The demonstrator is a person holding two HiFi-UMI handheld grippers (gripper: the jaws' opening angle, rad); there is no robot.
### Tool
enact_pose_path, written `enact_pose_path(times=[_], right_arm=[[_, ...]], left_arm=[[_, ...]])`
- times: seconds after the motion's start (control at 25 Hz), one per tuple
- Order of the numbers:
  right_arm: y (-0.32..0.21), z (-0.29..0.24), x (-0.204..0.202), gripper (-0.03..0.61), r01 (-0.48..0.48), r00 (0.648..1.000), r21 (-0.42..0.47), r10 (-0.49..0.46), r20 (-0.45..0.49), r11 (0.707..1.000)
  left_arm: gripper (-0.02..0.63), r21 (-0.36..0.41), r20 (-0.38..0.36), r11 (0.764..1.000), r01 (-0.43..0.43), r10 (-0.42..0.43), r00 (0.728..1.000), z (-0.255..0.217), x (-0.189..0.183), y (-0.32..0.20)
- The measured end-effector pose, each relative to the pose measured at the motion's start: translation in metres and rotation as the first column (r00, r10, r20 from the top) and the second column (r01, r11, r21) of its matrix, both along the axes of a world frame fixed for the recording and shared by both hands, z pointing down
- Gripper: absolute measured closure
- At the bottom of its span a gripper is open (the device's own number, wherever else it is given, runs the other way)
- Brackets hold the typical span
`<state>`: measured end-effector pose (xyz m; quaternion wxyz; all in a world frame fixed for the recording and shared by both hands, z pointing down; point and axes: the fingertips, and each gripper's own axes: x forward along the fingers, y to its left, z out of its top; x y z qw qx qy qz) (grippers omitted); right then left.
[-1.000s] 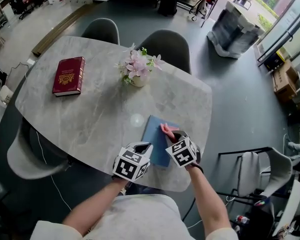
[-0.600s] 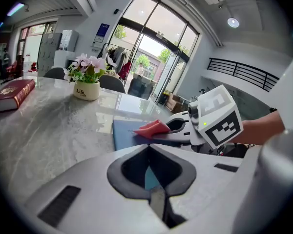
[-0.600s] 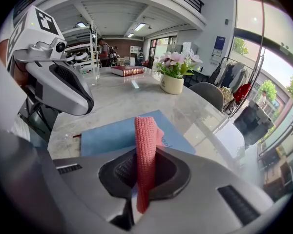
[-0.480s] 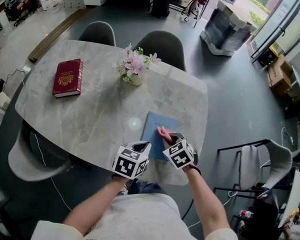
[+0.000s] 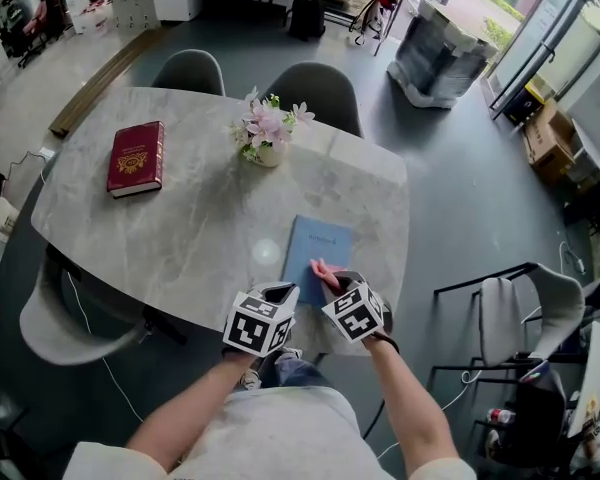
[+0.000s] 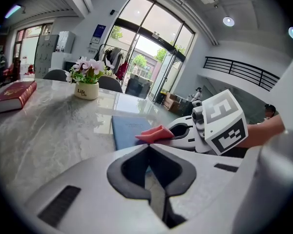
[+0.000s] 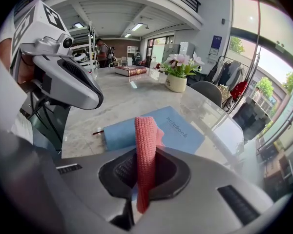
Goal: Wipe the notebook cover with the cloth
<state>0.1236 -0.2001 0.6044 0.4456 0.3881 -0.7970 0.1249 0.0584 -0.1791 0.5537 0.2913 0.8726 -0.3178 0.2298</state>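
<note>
A blue notebook (image 5: 320, 244) lies on the grey marble table (image 5: 190, 218) near its front edge; it also shows in the right gripper view as the notebook (image 7: 178, 130) and in the left gripper view as the notebook (image 6: 124, 130). My right gripper (image 5: 325, 280) is shut on a folded pink cloth (image 7: 145, 150), whose tip (image 5: 325, 270) rests over the notebook's near end. My left gripper (image 5: 283, 298) hovers beside it at the table edge, jaws shut with nothing between them.
A red book (image 5: 136, 157) lies at the table's far left. A small pot of pink flowers (image 5: 265, 128) stands at the back middle. Two grey chairs (image 5: 320, 93) sit behind the table, another chair (image 5: 55, 318) at the left. A metal rack (image 5: 500, 318) stands right.
My right gripper has drawn the cloth back along the notebook toward its near end. The left gripper has stayed beside it. The view has shifted slightly.
</note>
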Motion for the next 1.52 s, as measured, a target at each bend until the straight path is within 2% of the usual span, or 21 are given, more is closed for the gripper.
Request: enact_pose_path(times=[1.0,1.24,1.52], right_arm=[[0.072,0.0,-0.014,0.563,-0.046,0.999,-0.01,0.046,0.007,0.999],[0.07,-0.021,-0.011,0.563,-0.033,0.999,0.026,0.033,0.009,0.999],[0.04,-0.052,-0.007,0.563,-0.004,1.0,0.077,0.003,0.018,0.997]], left_arm=[[0.606,0.022,-0.007,0.997,-0.076,0.076,0.997,-0.004,-0.005,0.039],[0.606,0.017,-0.007,0.996,-0.083,0.084,0.996,-0.004,0.0,0.038],[0.606,0.02,-0.008,0.997,-0.071,0.071,0.997,-0.005,0.007,0.027]])
